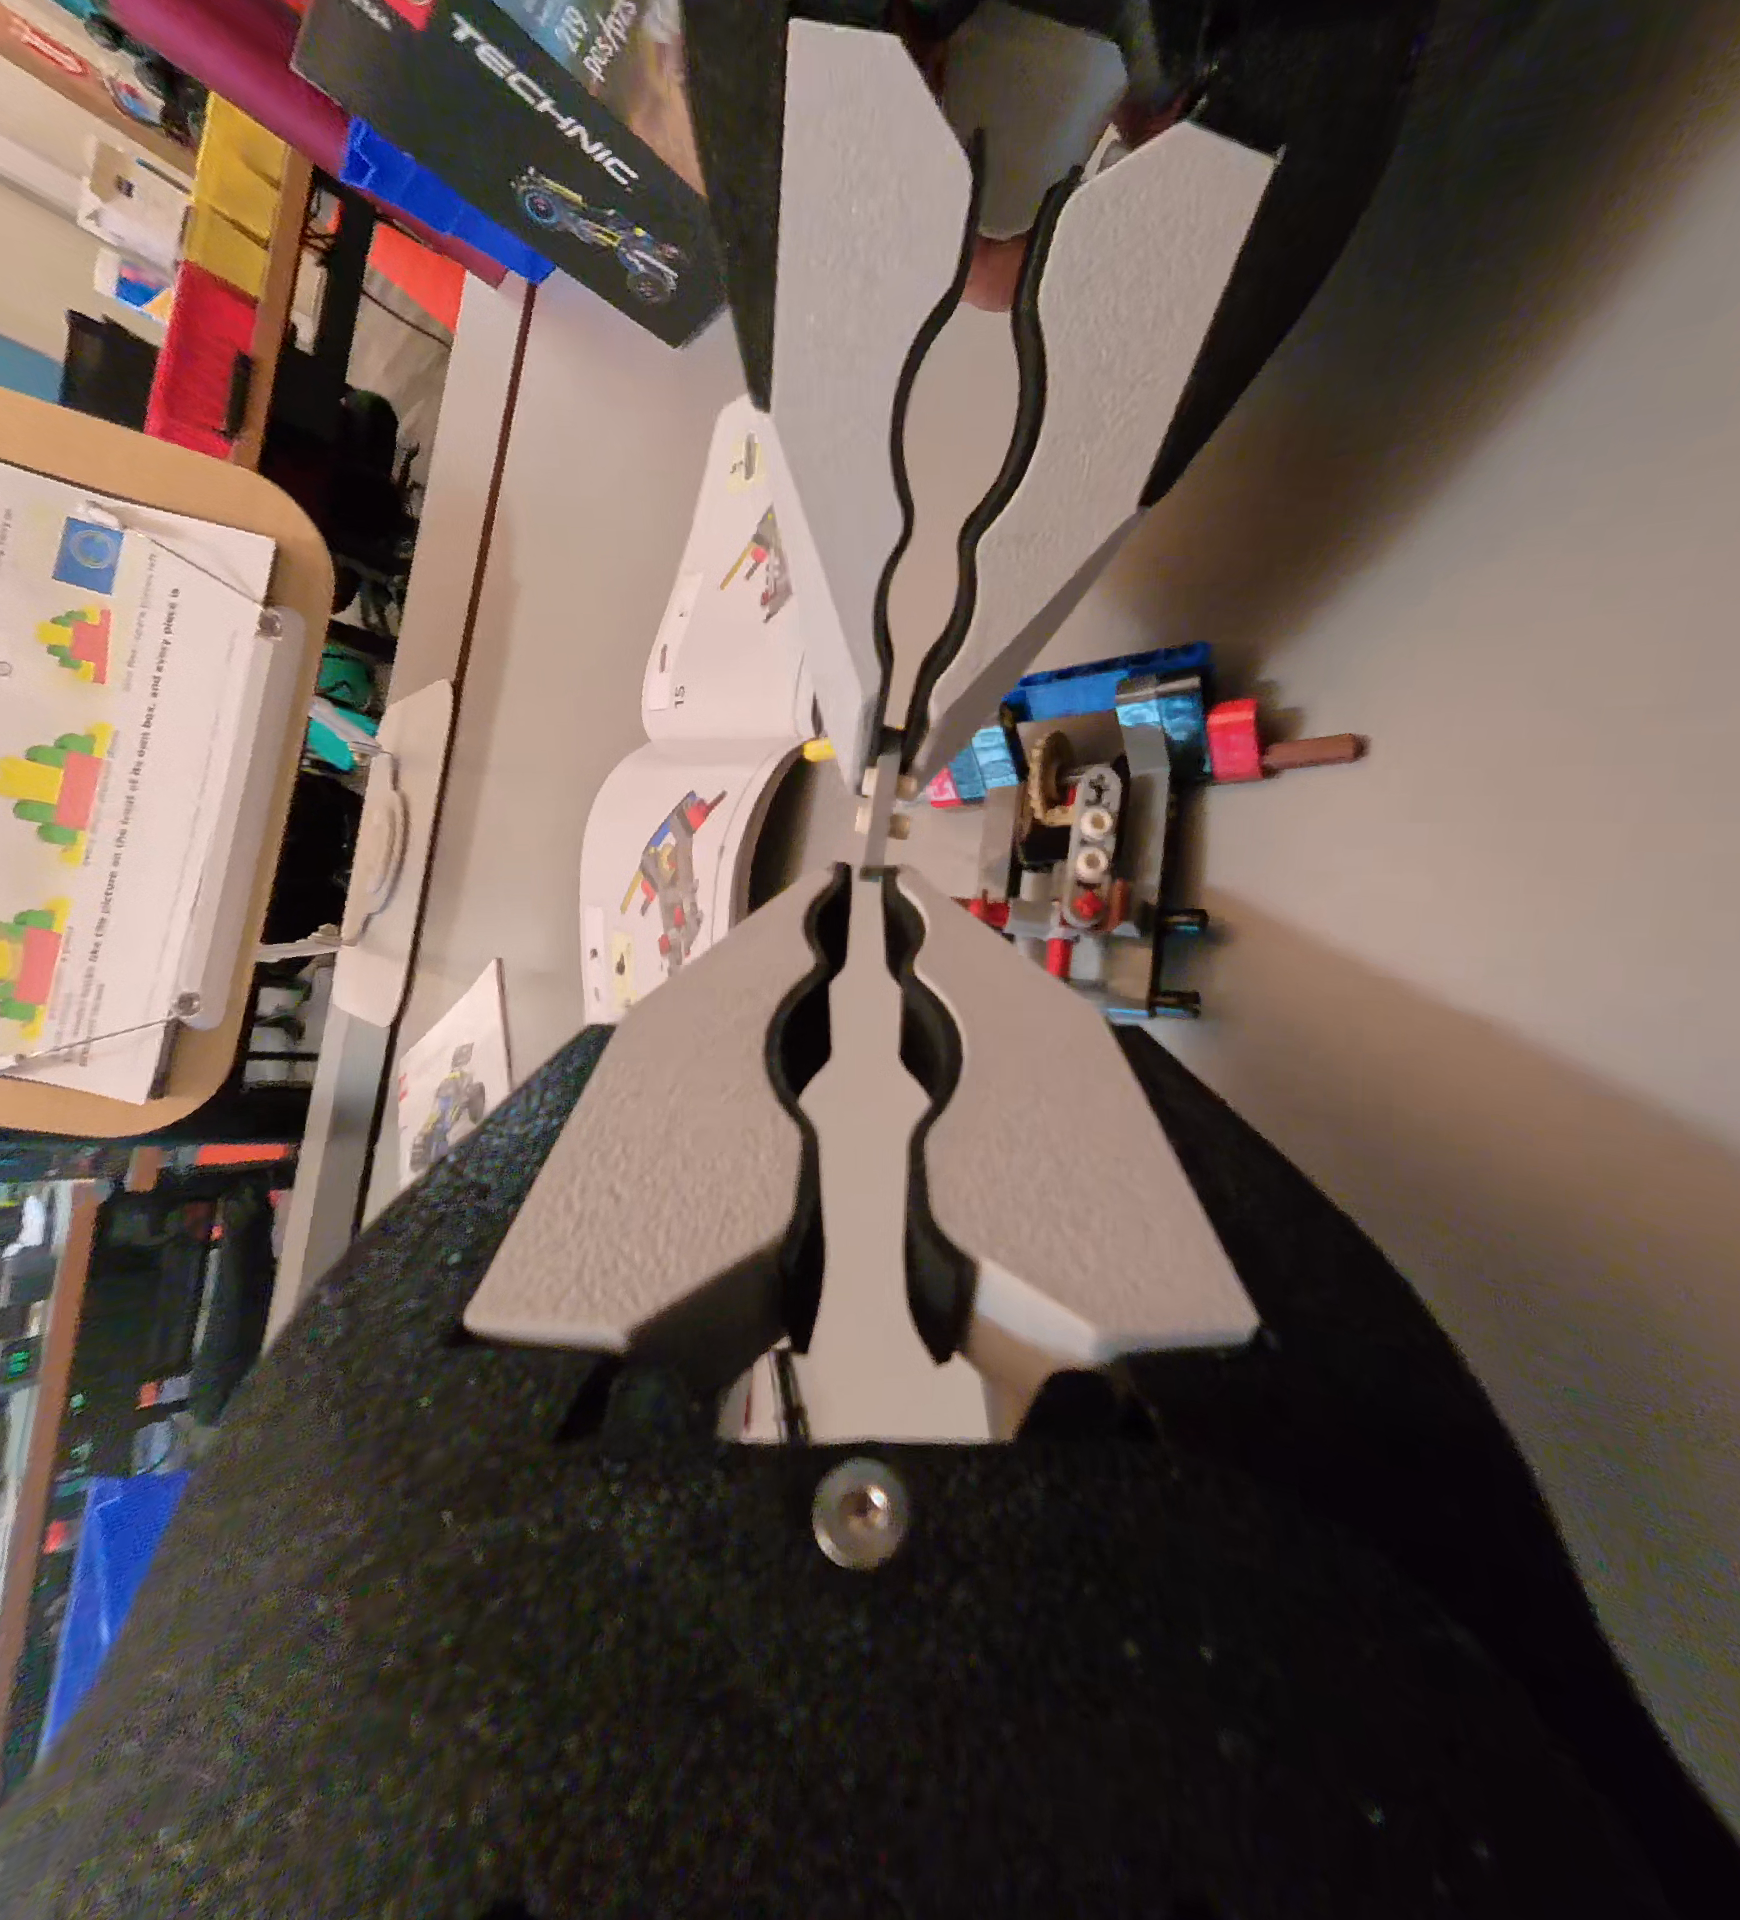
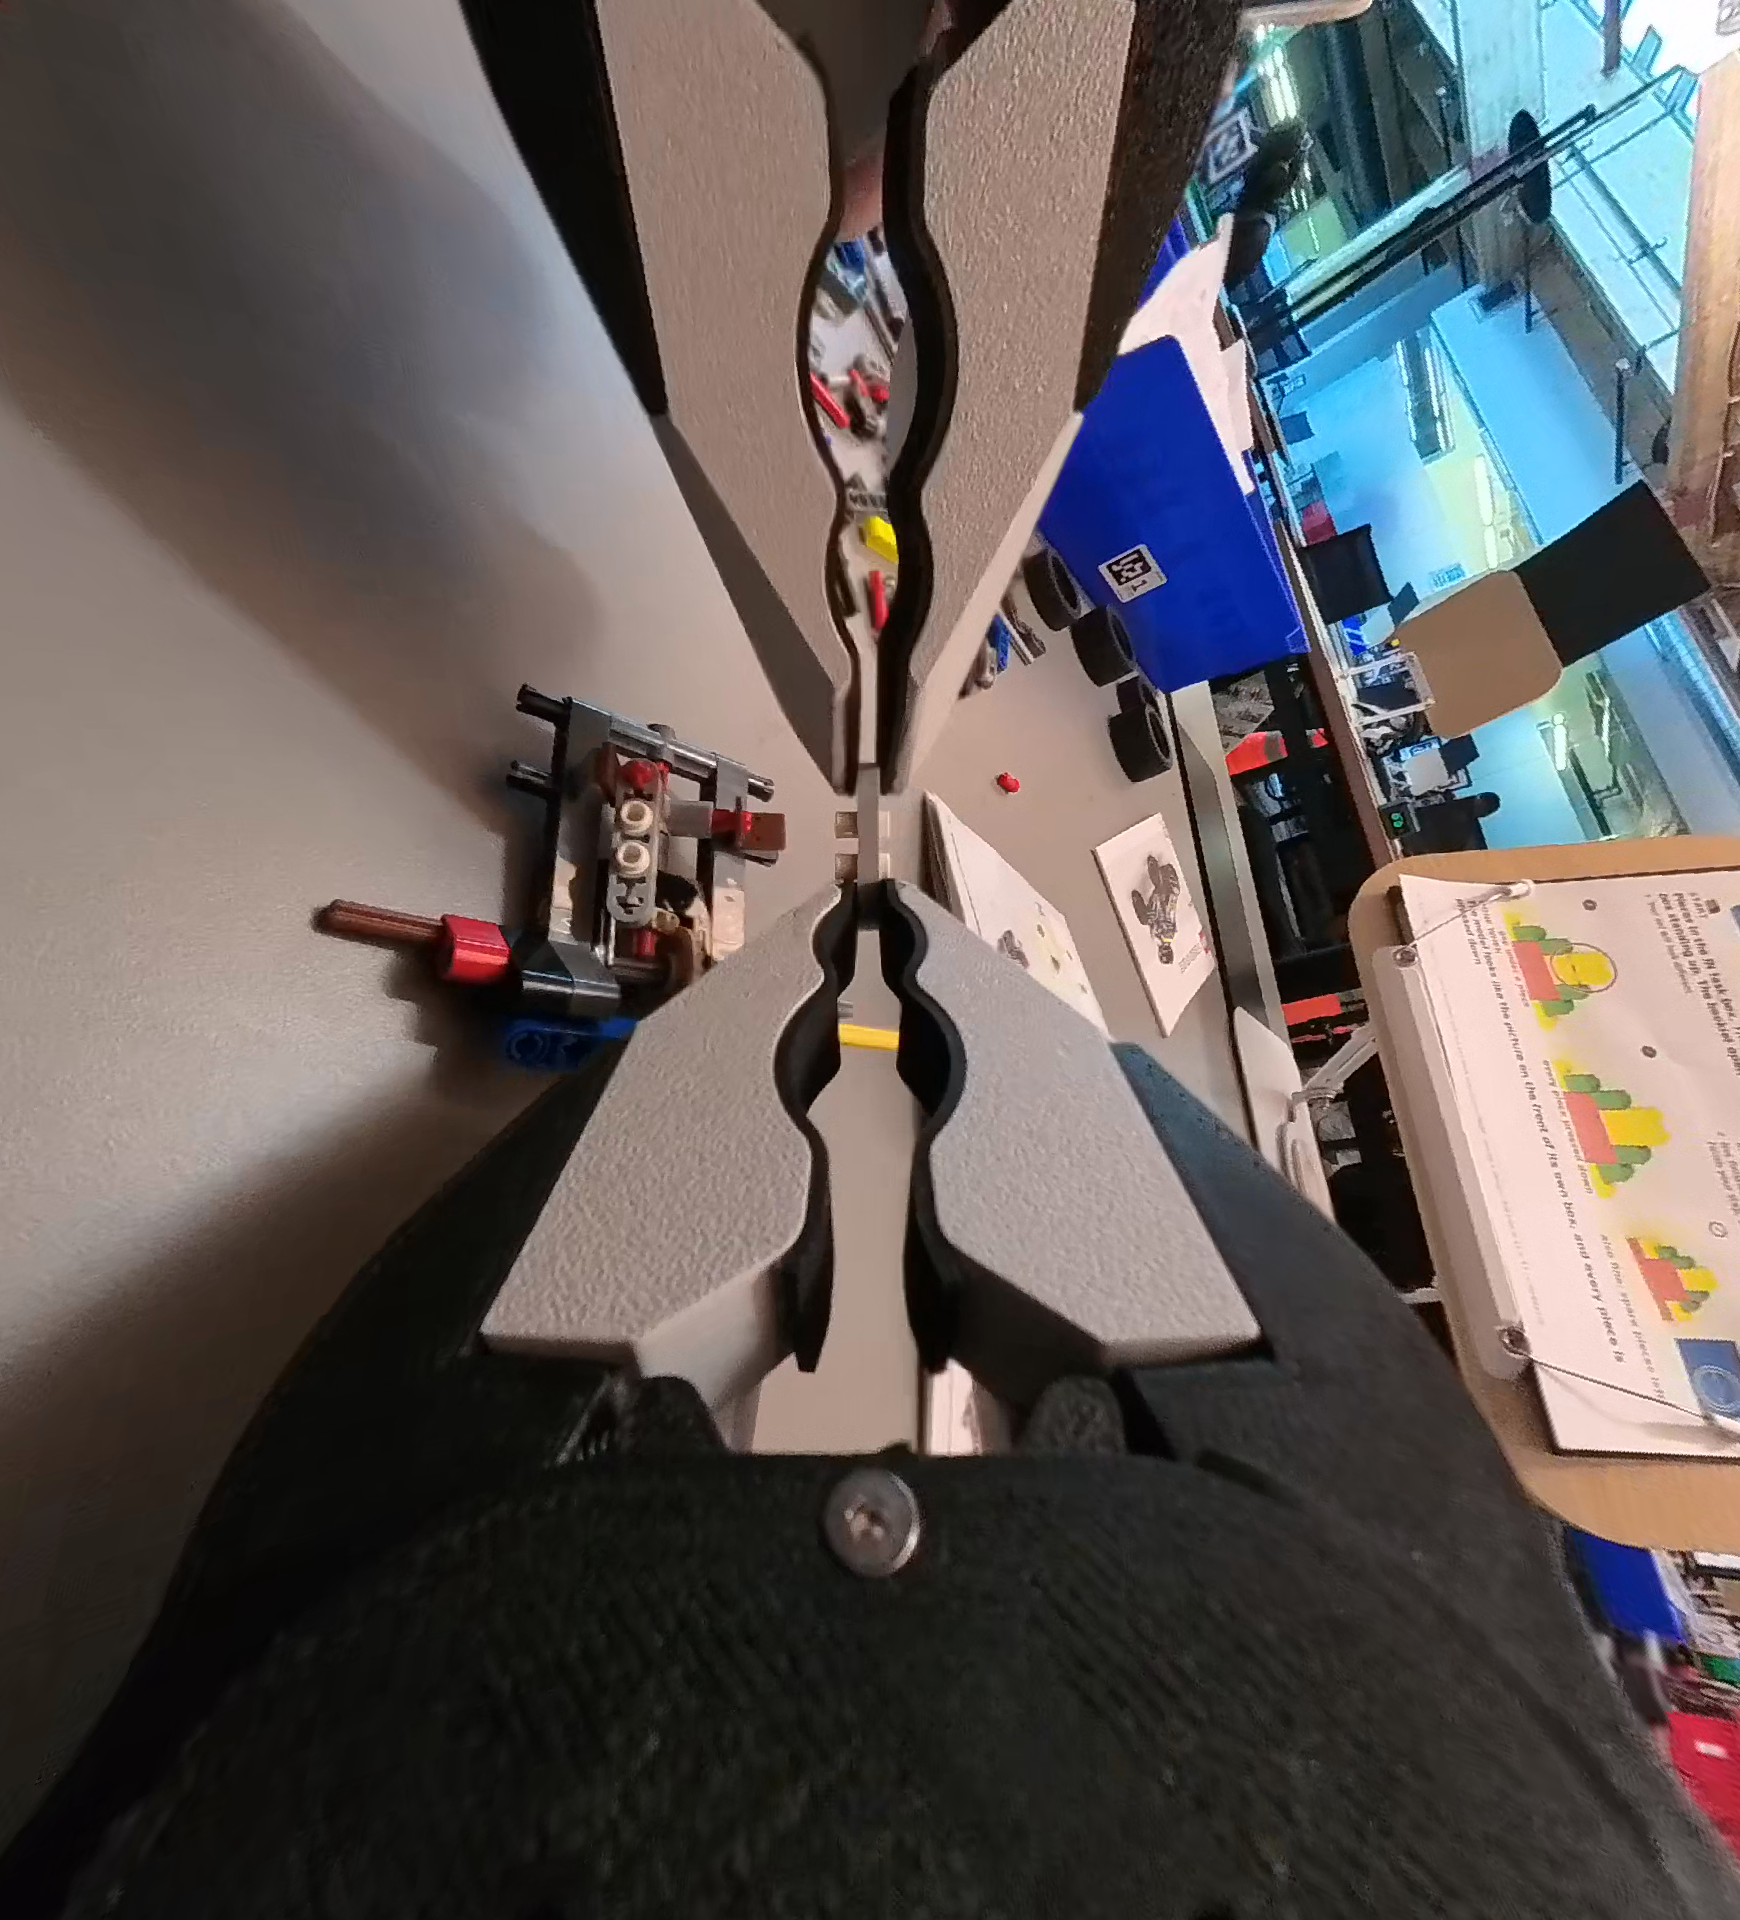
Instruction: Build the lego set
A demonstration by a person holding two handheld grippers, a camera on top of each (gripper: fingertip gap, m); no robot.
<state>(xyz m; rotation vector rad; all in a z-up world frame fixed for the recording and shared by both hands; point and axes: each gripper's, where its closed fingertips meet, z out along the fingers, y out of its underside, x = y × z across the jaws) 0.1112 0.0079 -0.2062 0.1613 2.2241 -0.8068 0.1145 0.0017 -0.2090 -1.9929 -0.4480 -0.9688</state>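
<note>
We see both grippers meeting tip to tip on one small grey beam (image 1: 878,821): the left gripper (image 1: 868,871) pinches its near end, the right gripper (image 2: 868,888) the other end, each with its jaws closed on it. Tan pegs stick out of the beam's sides.

The half-built model (image 1: 1094,831) sits on the grey table (image 1: 1468,520) just to the right of the left jaws, and just to the left of the right jaws.

Only the left wrist view shows the black set box (image 1: 533,145) and the open instruction booklet (image 1: 700,727) beyond the jaws. Only the right wrist view shows the black tyres (image 2: 1105,644), the blue bin (image 2: 1178,499) and loose parts (image 2: 861,405) glimpsed through the far jaws' gap.

A yellow piece (image 2: 866,1035) shows only partly between the right jaws. Both views show an instruction sheet (image 1: 66,769) on a board; we leave its print unread.
</note>
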